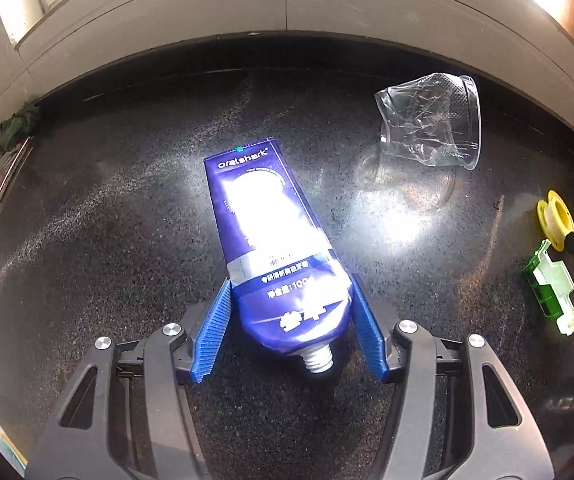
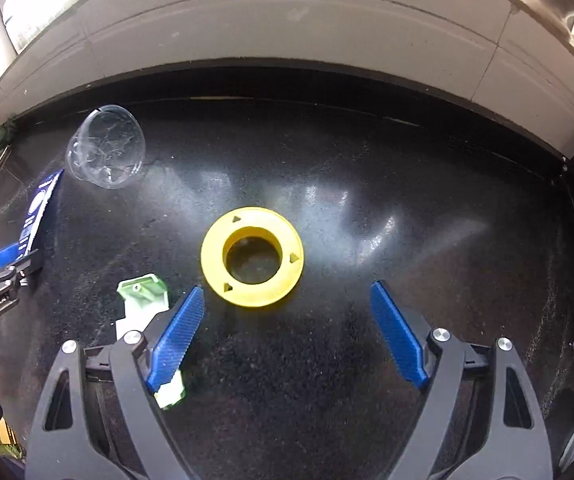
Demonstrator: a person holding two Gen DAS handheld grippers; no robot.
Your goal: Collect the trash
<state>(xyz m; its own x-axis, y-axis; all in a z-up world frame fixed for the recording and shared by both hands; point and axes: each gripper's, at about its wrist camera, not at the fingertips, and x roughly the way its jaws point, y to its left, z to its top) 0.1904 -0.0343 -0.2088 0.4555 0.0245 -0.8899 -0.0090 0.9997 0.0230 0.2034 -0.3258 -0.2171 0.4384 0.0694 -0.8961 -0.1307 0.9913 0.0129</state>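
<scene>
Your left gripper (image 1: 291, 312) sits around the blue tube (image 1: 275, 248) on the dark counter (image 1: 107, 220), w/ one pad (image 1: 213, 336) on each side near the capless neck, but you can't tell if they squeeze it or just sit close. Your right gripper (image 2: 287, 300) is spread wide w/ nothing in it, and the yellow ring (image 2: 251, 255) lies flat just ahead. The green-white bit (image 2: 143, 300) lies partly under its left finger, and the clear cup (image 2: 105, 146) lies on its side far back left.

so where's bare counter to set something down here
Bare: the dark counter right of the yellow spool, and left of the toothpaste tube. Crowded: between the tube and the spool, where the crushed clear cup and green-white piece lie.
</scene>
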